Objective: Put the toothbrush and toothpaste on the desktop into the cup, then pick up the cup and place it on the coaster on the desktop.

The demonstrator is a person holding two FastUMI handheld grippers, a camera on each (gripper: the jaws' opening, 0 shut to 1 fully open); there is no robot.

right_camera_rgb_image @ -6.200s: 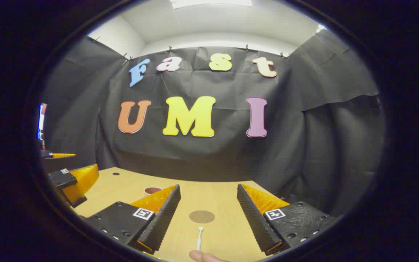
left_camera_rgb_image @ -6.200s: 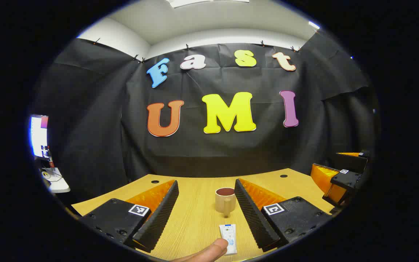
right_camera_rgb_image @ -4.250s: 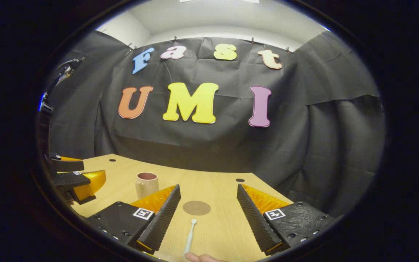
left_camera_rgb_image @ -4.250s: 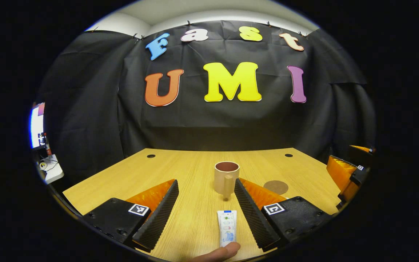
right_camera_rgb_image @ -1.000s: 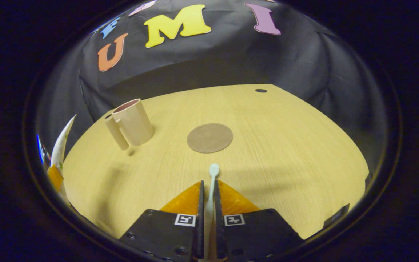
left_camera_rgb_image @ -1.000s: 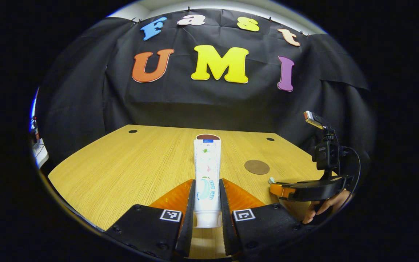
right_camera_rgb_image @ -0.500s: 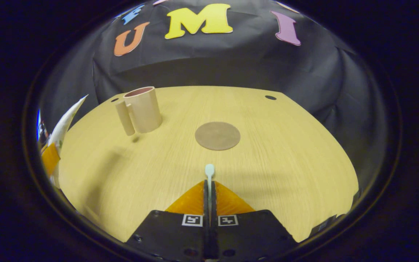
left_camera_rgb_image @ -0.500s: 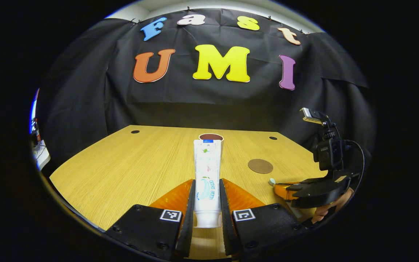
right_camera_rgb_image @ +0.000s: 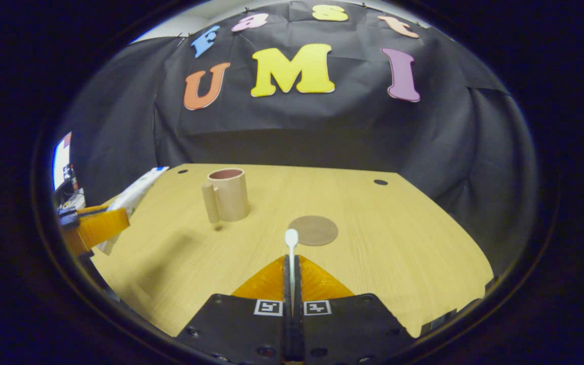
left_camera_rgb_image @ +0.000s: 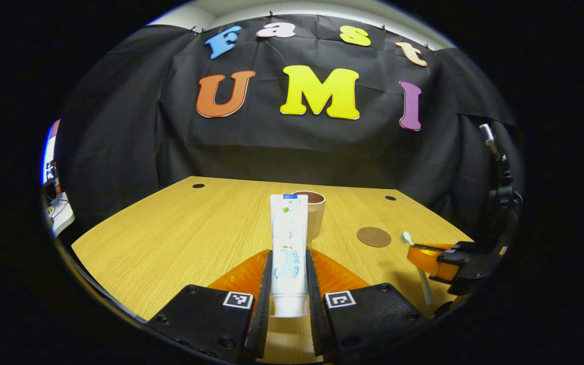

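- My left gripper (left_camera_rgb_image: 288, 284) has its fingers clamped on the toothpaste (left_camera_rgb_image: 288, 242) (cap end toward me).
- My right gripper (right_camera_rgb_image: 292, 276) pinches the toothbrush (right_camera_rgb_image: 291, 243), fingers pressed together.
- Farther out on the tabletop (right_camera_rgb_image: 383, 243), the cup (right_camera_rgb_image: 227, 194) stands upright, the coaster (right_camera_rgb_image: 313, 230) nearby.

Sharp, evenly lit from overhead, soft shadows on the desktop (right_camera_rgb_image: 398, 243), fisheye bending at the edges.

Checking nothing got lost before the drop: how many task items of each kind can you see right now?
toothpaste tube: 1
toothbrush: 1
cup: 1
coaster: 1
Total: 4
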